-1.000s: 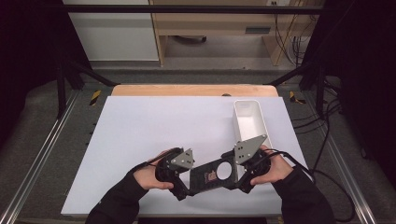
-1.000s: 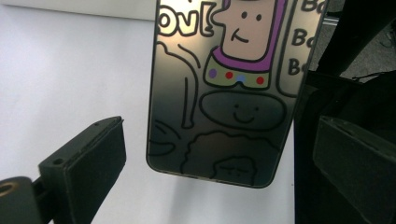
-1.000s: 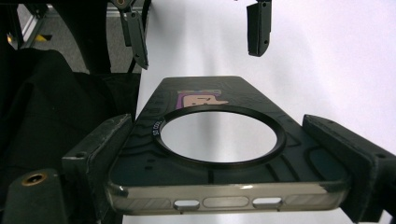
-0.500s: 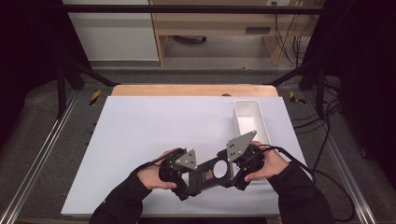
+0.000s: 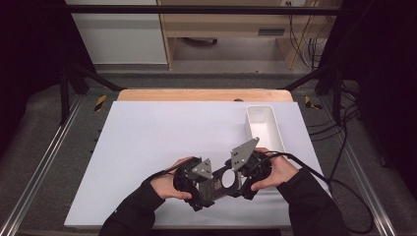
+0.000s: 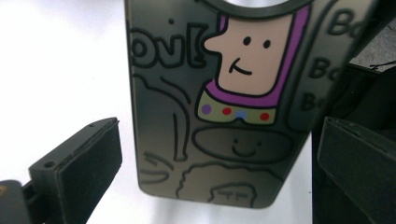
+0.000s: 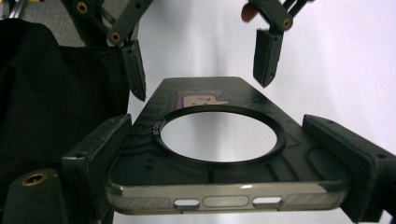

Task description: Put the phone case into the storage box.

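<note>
Two claws of mine meet low at the near edge of the white table point(image 5: 147, 137) in the high view: my left gripper point(image 5: 199, 184) and right gripper point(image 5: 241, 177) face each other with a dark phone case point(image 5: 221, 181) bridging them, and a white bin point(image 5: 263, 125) stands beyond my right hand. From my left gripper view, the phone case point(image 6: 224, 107) hangs between my spread jaws, clear of both pads, its cartoon face and lettering toward me. From my right gripper view, my jaws press the case's point(image 7: 219, 158) two long sides, pinching it flat with its ring hole upward, while my left gripper point(image 7: 201, 58) stands open past its far end.
</note>
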A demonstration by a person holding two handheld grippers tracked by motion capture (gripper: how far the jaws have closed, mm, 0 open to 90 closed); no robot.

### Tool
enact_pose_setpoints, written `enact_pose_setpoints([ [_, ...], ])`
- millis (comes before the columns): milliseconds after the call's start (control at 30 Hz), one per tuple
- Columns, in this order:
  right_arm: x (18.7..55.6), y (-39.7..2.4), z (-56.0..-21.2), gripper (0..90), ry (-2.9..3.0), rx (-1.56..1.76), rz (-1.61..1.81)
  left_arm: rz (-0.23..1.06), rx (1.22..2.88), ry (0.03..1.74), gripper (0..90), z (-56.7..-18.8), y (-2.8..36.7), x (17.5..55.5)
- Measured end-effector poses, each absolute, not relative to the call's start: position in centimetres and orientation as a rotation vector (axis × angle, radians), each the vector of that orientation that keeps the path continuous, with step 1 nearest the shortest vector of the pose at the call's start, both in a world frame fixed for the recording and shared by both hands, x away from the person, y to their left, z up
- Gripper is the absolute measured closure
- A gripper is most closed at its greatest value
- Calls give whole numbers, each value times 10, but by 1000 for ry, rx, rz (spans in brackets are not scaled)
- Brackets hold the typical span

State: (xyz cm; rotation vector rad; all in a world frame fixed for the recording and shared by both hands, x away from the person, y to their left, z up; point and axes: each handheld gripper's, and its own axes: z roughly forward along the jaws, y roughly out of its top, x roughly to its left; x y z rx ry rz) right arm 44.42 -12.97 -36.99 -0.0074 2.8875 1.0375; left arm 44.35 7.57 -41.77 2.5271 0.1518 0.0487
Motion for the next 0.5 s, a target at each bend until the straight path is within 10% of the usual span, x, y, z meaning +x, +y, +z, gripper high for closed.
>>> enact_pose_setpoints([
  [500, 445, -122, -369, 121, 2913, 10, 970, 57, 2610, 112, 1, -425, 62, 445],
])
